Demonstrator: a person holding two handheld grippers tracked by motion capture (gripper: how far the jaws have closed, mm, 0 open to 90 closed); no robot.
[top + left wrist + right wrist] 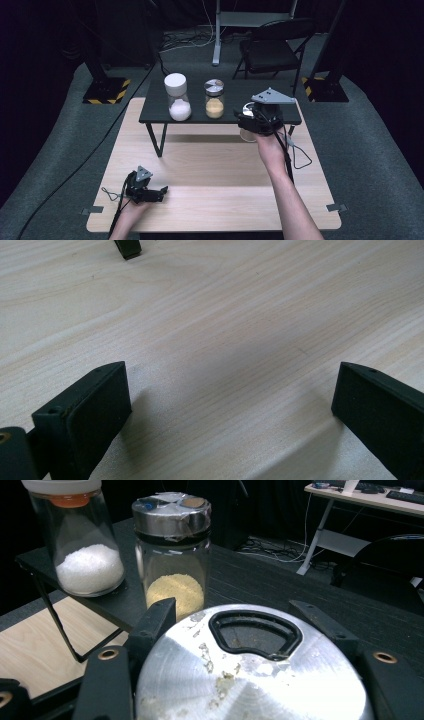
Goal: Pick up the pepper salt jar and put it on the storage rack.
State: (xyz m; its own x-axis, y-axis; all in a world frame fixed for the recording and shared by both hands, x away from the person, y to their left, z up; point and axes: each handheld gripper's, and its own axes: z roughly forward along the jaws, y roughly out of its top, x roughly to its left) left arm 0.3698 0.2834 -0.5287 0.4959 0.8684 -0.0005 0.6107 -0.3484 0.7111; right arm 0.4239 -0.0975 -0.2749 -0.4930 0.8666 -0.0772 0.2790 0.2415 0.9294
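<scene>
At right of centre in the high view, the right claw grips a clear glass shaker jar with a steel lid beside the low black shelf, apparently for shelving; the left claw rests wide open and empty on the pale wooden counter.

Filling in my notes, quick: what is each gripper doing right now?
Left gripper: open, empty, over the pale wooden table.
Right gripper: shut on a metal-lidded glass jar.
</scene>
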